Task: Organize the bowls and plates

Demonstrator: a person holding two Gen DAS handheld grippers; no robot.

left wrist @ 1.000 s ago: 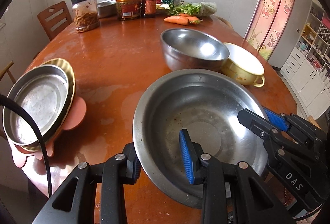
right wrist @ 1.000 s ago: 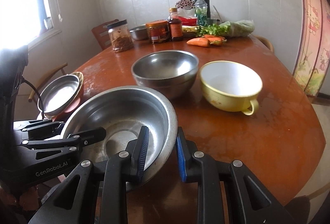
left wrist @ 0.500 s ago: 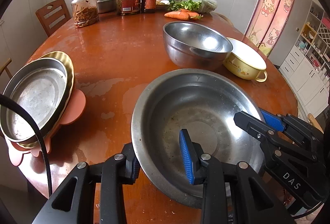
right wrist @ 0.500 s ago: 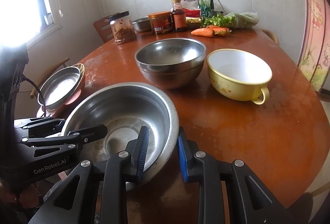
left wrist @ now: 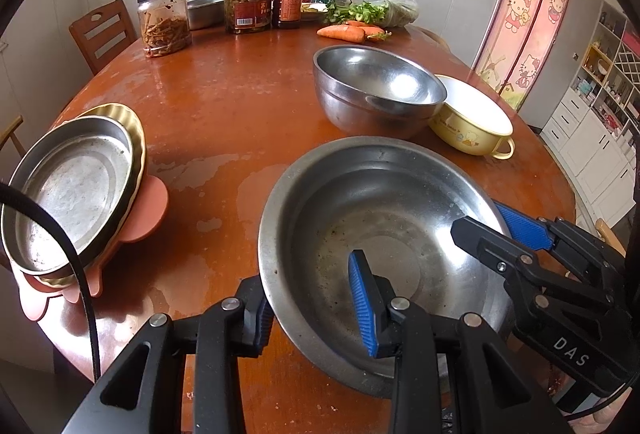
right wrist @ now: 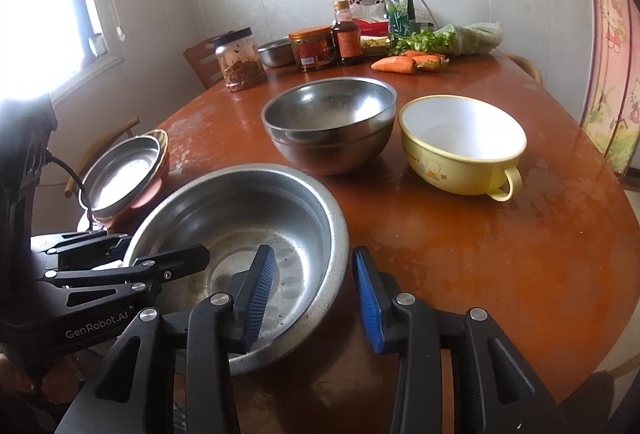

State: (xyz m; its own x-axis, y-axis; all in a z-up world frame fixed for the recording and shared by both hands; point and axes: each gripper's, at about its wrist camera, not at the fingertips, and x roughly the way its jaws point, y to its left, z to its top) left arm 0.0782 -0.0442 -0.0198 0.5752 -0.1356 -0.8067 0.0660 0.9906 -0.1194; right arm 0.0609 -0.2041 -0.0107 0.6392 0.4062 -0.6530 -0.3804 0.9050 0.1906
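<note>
Round reddish-brown wooden worktop (left wrist: 224, 106), glossy, with pale worn patches mid-frame. Lower centre: wide shallow steel basin (left wrist: 384, 218) near the front edge. Above it, right of centre: deep steel bowl (left wrist: 376, 90), and just beside that a yellow handled bowl (left wrist: 472, 126). Left edge: pink mat (left wrist: 148, 210) carrying stacked plates. Top of frame, along the far edge: jar of dried strips (left wrist: 164, 20), small steel dish (left wrist: 204, 12), orange-lidded jar (left wrist: 247, 10), sauce bottle (left wrist: 288, 0), carrots (left wrist: 344, 31), bagged greens (left wrist: 384, 12).

wide basin (left wrist: 384, 218) nearest, deep bowl (left wrist: 376, 90) behind (cup (left wrist: 472, 122) beside)
</note>
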